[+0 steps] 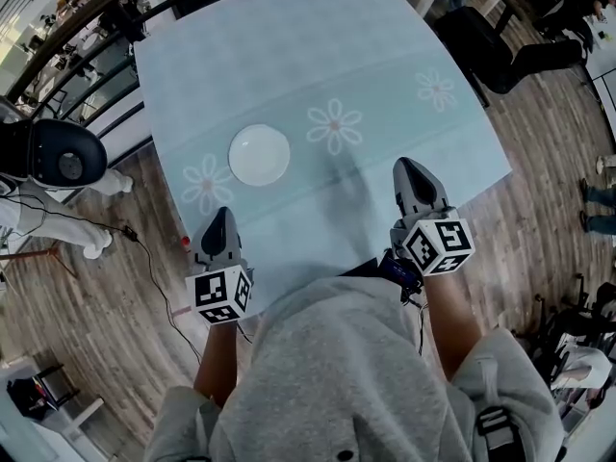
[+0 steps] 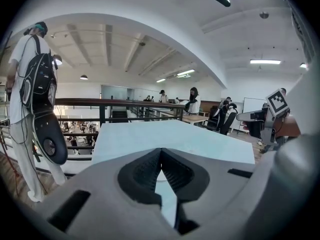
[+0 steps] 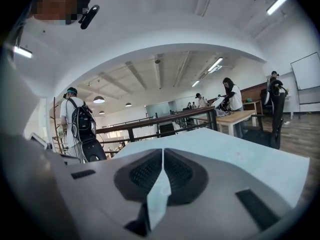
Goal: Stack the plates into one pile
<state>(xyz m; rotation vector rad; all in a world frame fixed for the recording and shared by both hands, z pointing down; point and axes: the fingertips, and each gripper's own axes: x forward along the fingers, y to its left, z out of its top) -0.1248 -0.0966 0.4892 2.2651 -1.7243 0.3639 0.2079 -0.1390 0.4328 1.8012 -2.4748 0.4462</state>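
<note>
A single white pile of plates (image 1: 259,155) rests on the pale blue flowered tablecloth (image 1: 318,56), left of the middle. My left gripper (image 1: 221,213) hovers at the table's near left edge, below the plates and apart from them, shut and empty. My right gripper (image 1: 405,163) is over the near right part of the cloth, well to the right of the plates, also shut with nothing in it. In the left gripper view the jaws (image 2: 161,150) meet at their tips, and in the right gripper view the jaws (image 3: 163,150) do the same. The plates do not show clearly in either gripper view.
A person with a black backpack (image 1: 60,160) stands close to the table's left side, beside a dark railing (image 1: 87,37). A black chair (image 1: 500,46) sits off the far right corner. A cable (image 1: 154,268) runs across the wooden floor at the left.
</note>
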